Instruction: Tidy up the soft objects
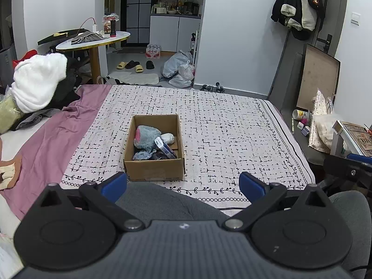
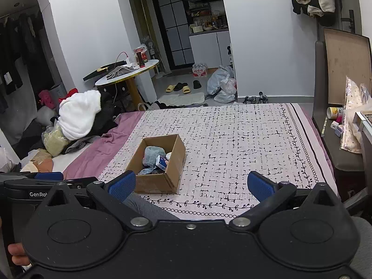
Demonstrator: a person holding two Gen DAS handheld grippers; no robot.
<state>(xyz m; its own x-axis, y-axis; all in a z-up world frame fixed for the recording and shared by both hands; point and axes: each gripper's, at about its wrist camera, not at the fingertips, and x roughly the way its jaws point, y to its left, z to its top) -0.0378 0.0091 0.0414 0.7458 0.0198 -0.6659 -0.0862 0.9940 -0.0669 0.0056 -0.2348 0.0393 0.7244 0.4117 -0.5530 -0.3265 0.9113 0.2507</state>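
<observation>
Blue fingertips of the left gripper [image 1: 183, 184] stand wide apart and hold nothing, above a grey-clad knee [image 1: 162, 200]. The right gripper [image 2: 191, 184] is also spread wide and holds nothing. Just past them, a cardboard box [image 1: 154, 169] sits on the patterned blanket [image 1: 232, 127] near its front border. Inside lie a grey-blue plush toy [image 1: 146, 136], a white soft thing [image 1: 167, 137] and a blue-white packet [image 1: 164, 147]. Bare blanket surrounds the box on all sides.
</observation>
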